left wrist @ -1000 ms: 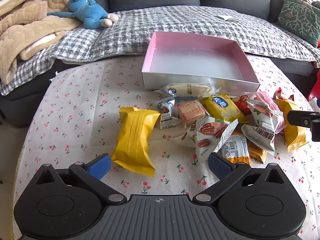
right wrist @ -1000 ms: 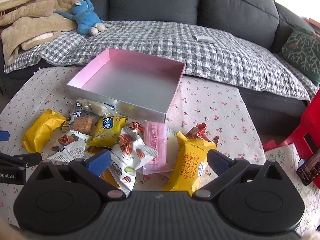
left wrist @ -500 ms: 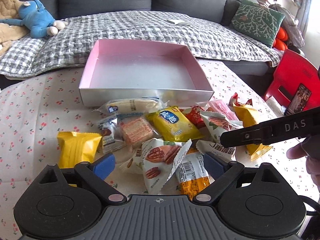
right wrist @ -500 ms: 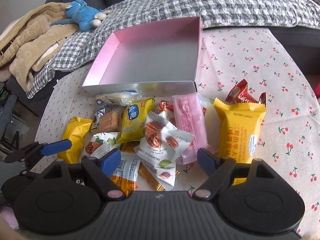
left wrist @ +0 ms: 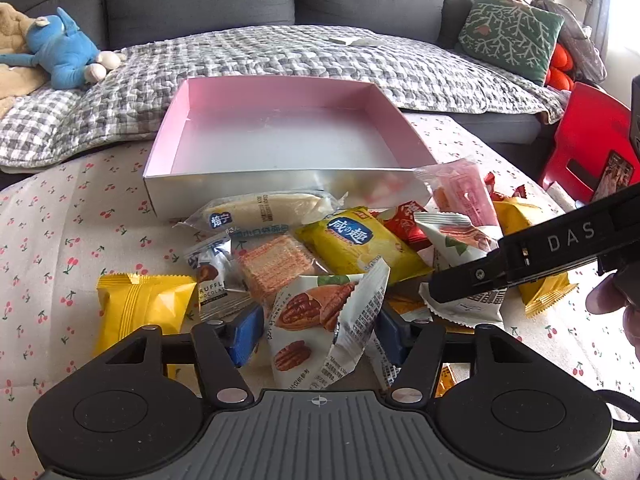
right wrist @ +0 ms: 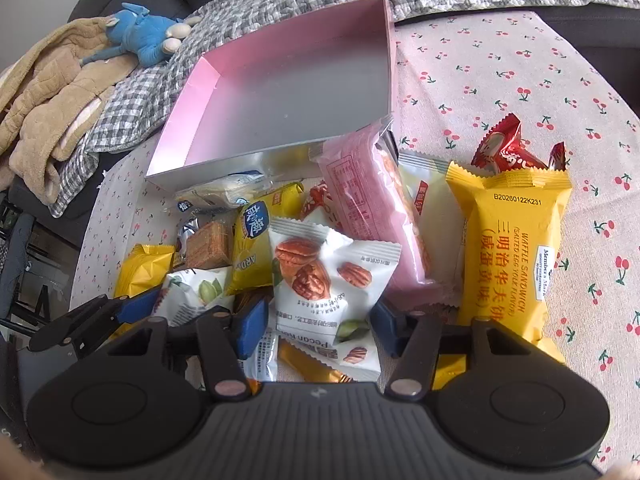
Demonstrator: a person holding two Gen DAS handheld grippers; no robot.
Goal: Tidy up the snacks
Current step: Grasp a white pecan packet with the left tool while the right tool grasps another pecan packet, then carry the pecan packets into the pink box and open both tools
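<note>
An empty pink box (left wrist: 280,140) (right wrist: 296,92) stands on the cherry-print table, with a heap of snack packets in front of it. My left gripper (left wrist: 318,334) is open, its blue pads on either side of a white pecan packet (left wrist: 320,320). My right gripper (right wrist: 320,326) is open around another white pecan packet (right wrist: 324,280). A pink packet (right wrist: 372,216) and a yellow waffle packet (right wrist: 516,252) lie to its right. The right gripper's arm (left wrist: 532,256) crosses the left wrist view. The left gripper's finger (right wrist: 96,320) shows at the right wrist view's lower left.
A yellow packet (left wrist: 140,312) lies apart at the heap's left. A grey sofa with a checked blanket (left wrist: 280,52), a blue plush toy (left wrist: 64,56) and a green cushion (left wrist: 508,36) stands behind the table. A red chair (left wrist: 588,144) stands at the right.
Both grippers have moved down and forward into the heap. Each now has its open fingers on either side of a pecan packet.
</note>
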